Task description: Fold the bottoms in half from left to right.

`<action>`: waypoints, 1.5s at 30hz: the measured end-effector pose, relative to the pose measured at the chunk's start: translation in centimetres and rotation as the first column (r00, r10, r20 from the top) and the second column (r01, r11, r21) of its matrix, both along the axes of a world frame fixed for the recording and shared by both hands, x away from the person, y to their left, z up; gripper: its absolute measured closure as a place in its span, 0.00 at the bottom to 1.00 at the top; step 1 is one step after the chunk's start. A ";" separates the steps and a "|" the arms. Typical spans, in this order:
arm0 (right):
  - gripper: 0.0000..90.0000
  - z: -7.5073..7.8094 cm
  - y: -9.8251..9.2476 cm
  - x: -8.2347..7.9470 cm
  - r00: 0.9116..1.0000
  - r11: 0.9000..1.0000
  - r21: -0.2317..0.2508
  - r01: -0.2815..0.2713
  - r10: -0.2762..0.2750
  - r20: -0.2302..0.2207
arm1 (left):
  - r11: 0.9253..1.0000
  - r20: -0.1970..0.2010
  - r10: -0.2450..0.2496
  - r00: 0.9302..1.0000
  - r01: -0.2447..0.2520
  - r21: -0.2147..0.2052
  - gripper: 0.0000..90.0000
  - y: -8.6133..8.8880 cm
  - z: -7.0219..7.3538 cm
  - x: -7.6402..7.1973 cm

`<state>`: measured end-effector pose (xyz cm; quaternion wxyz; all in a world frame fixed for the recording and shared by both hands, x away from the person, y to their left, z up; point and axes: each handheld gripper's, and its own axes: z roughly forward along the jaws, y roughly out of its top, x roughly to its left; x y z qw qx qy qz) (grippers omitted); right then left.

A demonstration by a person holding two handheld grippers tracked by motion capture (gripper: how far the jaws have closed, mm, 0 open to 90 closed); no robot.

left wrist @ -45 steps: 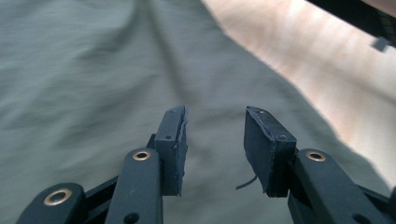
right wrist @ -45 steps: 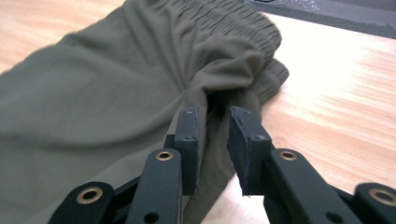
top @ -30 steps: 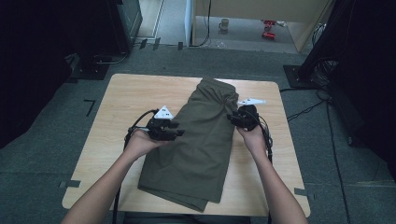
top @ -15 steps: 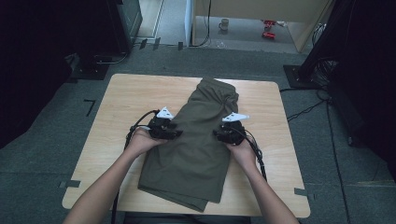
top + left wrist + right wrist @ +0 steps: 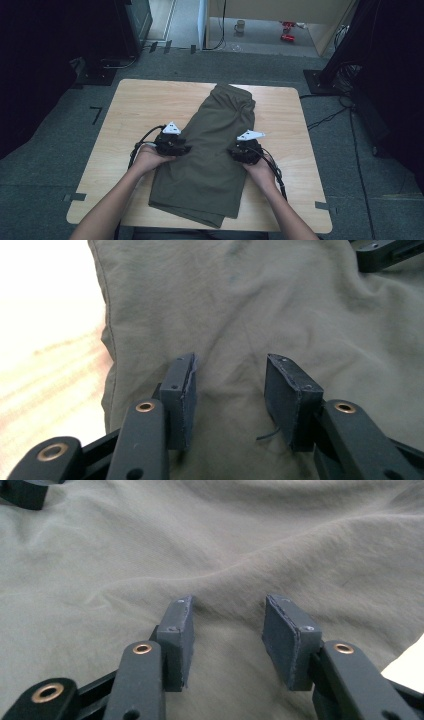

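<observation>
Item: olive shorts (image 5: 210, 155), folded lengthwise, lying down the middle of your wooden worktop (image 5: 130, 110), waistband at the far end, hems at your edge.

Progress: the lengthwise fold looks done; the crosswise fold appears still to do, so you are likely about halfway.

Left gripper (image 5: 172, 145): at the shorts' left edge. Fingers (image 5: 181, 395) spread apart, released, hovering over or resting on fabric, nothing pinched.

Right gripper (image 5: 245, 151): at the right edge. Fingers (image 5: 287, 640) equally spread, over a soft ridge of cloth, grasping nothing.
</observation>
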<state>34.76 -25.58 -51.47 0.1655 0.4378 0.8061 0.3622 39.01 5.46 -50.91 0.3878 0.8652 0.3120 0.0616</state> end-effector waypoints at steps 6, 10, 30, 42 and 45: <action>0.59 -0.2 0.0 -0.2 1.000 1.000 0.002 -0.004 0.004 0.016 | 1.000 0.007 0.019 1.000 -0.019 -0.017 0.63 0.0 -0.2 -1.8; 0.57 -0.3 -0.1 -0.4 1.000 1.000 0.010 -0.006 0.006 0.021 | 0.999 -0.007 0.030 1.000 -0.031 -0.028 0.63 0.0 -0.2 -2.9; 0.51 -0.5 0.4 -3.2 0.999 1.000 0.011 -0.014 0.013 0.041 | 0.998 -0.005 0.051 0.999 -0.051 -0.038 0.52 -0.2 -0.3 -8.2; 0.50 -0.7 0.8 -5.6 0.998 1.000 0.018 -0.020 0.018 0.058 | 0.998 -0.028 0.048 0.998 -0.049 -0.040 0.52 0.1 -0.2 -10.7; 0.50 -0.7 0.8 -6.2 0.998 0.999 0.017 -0.027 0.026 0.057 | 0.998 -0.038 0.043 0.998 -0.044 -0.044 0.52 0.3 -0.1 -11.5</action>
